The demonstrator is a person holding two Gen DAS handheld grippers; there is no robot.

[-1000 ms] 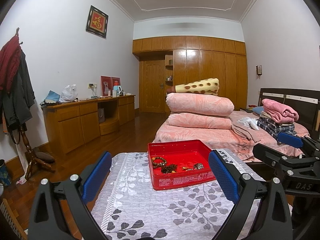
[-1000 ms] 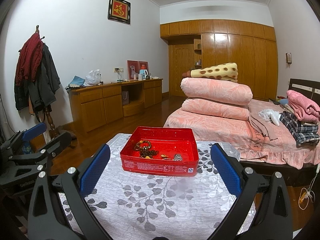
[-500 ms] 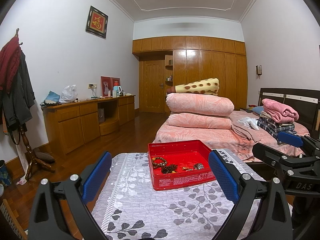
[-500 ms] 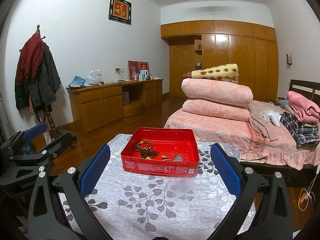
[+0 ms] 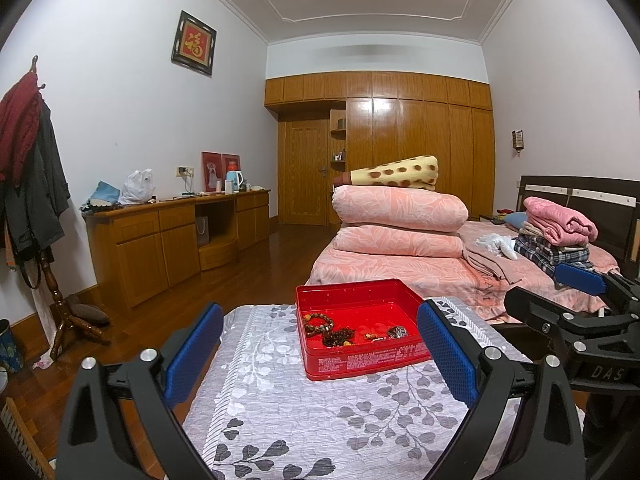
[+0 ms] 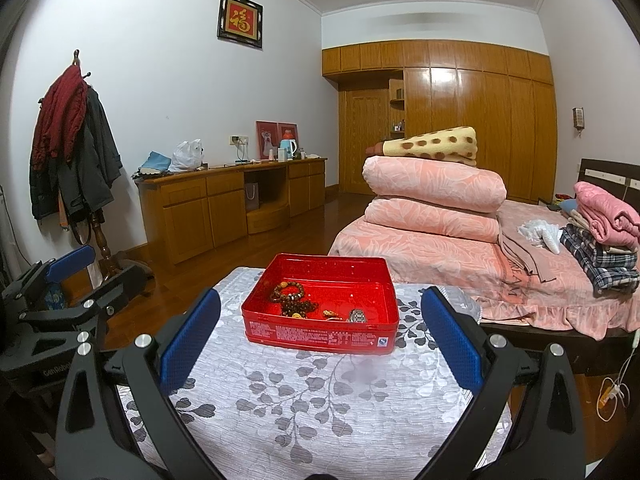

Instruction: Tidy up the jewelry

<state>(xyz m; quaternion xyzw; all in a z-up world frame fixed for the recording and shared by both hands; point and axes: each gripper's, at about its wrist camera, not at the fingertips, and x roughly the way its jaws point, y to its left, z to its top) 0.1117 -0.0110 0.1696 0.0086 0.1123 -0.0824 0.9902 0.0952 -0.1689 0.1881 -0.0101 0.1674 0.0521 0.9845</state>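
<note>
A red open tin box (image 5: 362, 354) (image 6: 320, 334) stands on a table under a grey leaf-patterned cloth (image 5: 320, 420) (image 6: 312, 400). Inside lie brown bead bracelets (image 5: 319, 323) (image 6: 287, 291), a small gold piece (image 6: 330, 313) and a metal piece (image 5: 397, 332) (image 6: 357, 315). My left gripper (image 5: 320, 348) is open and empty, held back from the box on its near left. My right gripper (image 6: 320, 336) is open and empty, in front of the box. Each gripper shows at the side of the other's view.
A bed (image 5: 440, 272) with folded pink quilts and stacked clothes lies behind and to the right of the table. A wooden cabinet (image 5: 168, 236) runs along the left wall. A coat rack (image 6: 76, 152) stands at the left. The wooden floor lies between them.
Almost nothing: the right wrist view has shifted very slightly, with the box a touch higher in it. Both grippers stay open and empty.
</note>
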